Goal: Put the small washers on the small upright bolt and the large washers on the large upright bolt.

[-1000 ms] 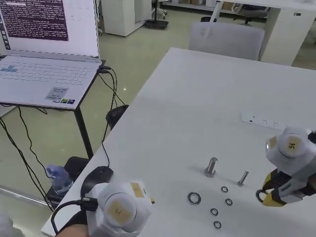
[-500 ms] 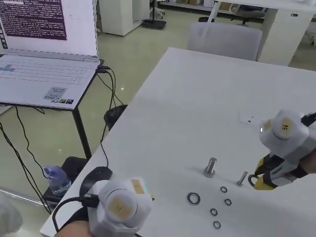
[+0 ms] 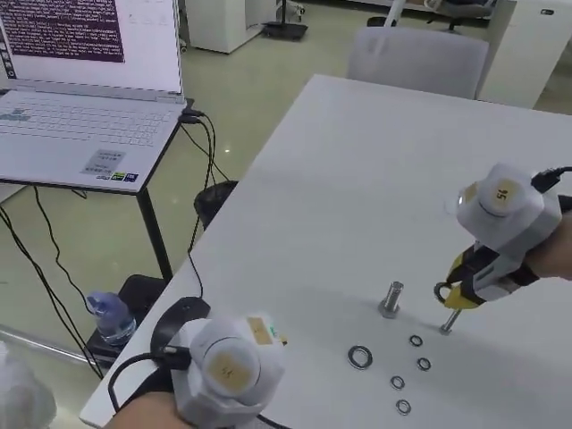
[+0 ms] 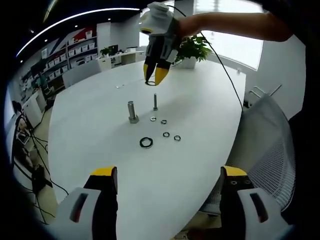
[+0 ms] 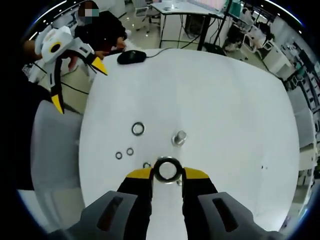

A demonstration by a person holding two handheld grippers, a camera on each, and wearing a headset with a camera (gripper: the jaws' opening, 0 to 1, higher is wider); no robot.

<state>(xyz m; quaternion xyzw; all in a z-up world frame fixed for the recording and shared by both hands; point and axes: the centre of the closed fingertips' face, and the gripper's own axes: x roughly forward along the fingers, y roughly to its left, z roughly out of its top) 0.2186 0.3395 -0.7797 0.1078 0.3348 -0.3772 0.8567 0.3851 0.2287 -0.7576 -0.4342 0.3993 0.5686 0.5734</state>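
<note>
My right gripper point(image 3: 451, 293) point(image 5: 166, 174) is shut on a large washer point(image 5: 166, 169) point(image 3: 441, 292) and holds it in the air just above the small upright bolt point(image 3: 449, 322) point(image 4: 155, 101). The large upright bolt point(image 3: 391, 299) point(image 5: 179, 137) point(image 4: 132, 111) stands a little to its left. Another large washer point(image 3: 360, 357) point(image 4: 146, 142) point(image 5: 138, 128) lies flat on the white table point(image 3: 340, 179). Several small washers point(image 3: 416, 340) point(image 4: 163, 121) point(image 5: 130, 151) lie near the bolts. At the near table edge my left gripper point(image 4: 169, 172) is open and holds nothing.
A black mouse point(image 3: 174, 322) point(image 5: 131, 56) lies at the table's near left corner. A laptop point(image 3: 80, 116) sits on a stand to the left, with cables and a water bottle point(image 3: 109, 313) on the floor below. A grey chair point(image 3: 416, 58) stands at the far side.
My right gripper has carried the large washer leftward and away from me, from beside the small bolt to just over it. The left gripper has stayed in place.
</note>
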